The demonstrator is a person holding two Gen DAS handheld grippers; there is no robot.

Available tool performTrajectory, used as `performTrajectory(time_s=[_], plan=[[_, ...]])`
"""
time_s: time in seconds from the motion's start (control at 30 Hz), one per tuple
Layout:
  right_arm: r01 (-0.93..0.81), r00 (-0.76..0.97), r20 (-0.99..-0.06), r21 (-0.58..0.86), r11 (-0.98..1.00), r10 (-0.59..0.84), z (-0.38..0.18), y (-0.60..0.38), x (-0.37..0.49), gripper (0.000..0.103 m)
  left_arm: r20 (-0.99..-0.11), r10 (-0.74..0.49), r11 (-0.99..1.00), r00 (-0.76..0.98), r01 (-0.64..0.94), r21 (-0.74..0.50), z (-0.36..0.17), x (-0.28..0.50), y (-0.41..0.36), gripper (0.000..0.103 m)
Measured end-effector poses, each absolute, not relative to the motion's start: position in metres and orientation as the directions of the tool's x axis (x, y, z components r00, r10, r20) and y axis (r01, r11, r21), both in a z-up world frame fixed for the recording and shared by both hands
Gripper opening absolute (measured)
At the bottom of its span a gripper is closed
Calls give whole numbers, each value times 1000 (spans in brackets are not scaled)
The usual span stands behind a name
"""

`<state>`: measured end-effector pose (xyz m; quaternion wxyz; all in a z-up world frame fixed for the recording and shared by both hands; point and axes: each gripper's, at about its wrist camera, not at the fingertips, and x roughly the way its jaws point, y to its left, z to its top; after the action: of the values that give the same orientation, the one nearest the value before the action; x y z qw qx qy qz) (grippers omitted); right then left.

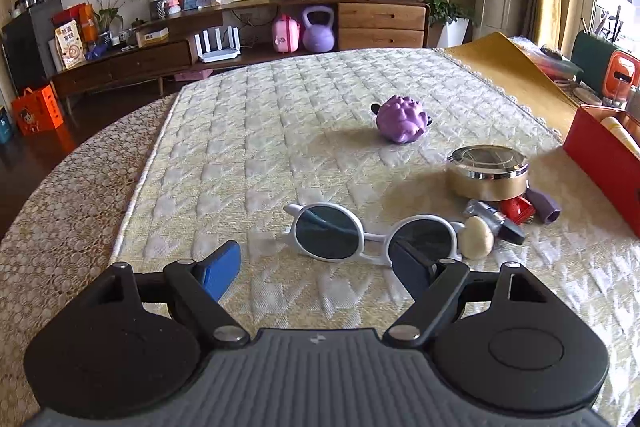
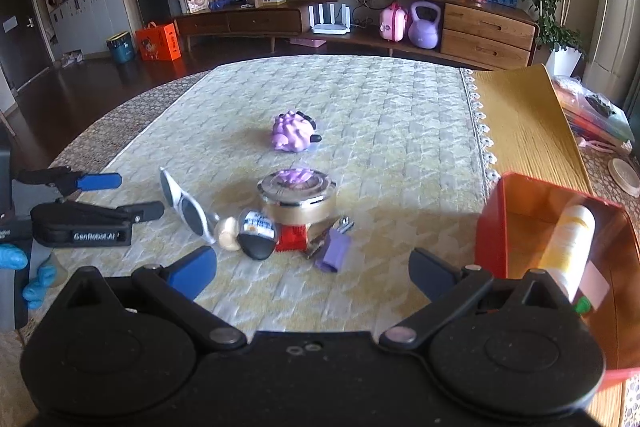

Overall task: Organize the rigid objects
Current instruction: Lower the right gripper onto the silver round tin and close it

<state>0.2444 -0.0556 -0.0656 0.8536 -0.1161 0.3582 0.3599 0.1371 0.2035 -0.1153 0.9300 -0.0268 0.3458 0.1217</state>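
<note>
White sunglasses (image 1: pixel 352 231) (image 2: pixel 184 205) lie on the quilted table cloth, just ahead of my left gripper (image 1: pixel 316 267), which is open and empty. A gold round tin (image 1: pixel 487 171) (image 2: pixel 297 198) sits over a pile: a red item (image 2: pixel 292 238), a purple clip (image 2: pixel 334 251), a dark tube (image 1: pixel 496 221) (image 2: pixel 256 233) and a beige puff (image 1: pixel 478 238) (image 2: pixel 226 233). A purple toy (image 1: pixel 402 119) (image 2: pixel 292 134) lies farther back. My right gripper (image 2: pixel 312 269) is open and empty, short of the pile. A red box (image 2: pixel 560 255) (image 1: pixel 600 163) at right holds a yellow-white bottle (image 2: pixel 570 243).
The left gripper also shows at the left edge of the right wrist view (image 2: pixel 116 197), held by a blue-gloved hand (image 2: pixel 24 267). A yellow mat (image 2: pixel 524 123) and clutter lie at the table's right. A wooden sideboard (image 1: pixel 280 27) stands beyond the table.
</note>
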Motion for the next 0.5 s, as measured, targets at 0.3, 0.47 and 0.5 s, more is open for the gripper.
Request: performTrajectory(time_s=[0.3, 0.47, 0.5], plan=[[-700, 491, -701, 36, 713, 517, -74, -16, 273, 103, -648, 206, 972, 733, -231, 47, -129, 153, 212, 83], [-690, 504, -715, 4, 724, 484, -86, 3, 287, 103, -643, 204, 974, 738, -220, 57, -133, 162, 215, 83], [-686, 506, -718, 1, 727, 478, -88, 6, 289, 103, -643, 205, 974, 738, -217, 60, -134, 164, 216, 83]])
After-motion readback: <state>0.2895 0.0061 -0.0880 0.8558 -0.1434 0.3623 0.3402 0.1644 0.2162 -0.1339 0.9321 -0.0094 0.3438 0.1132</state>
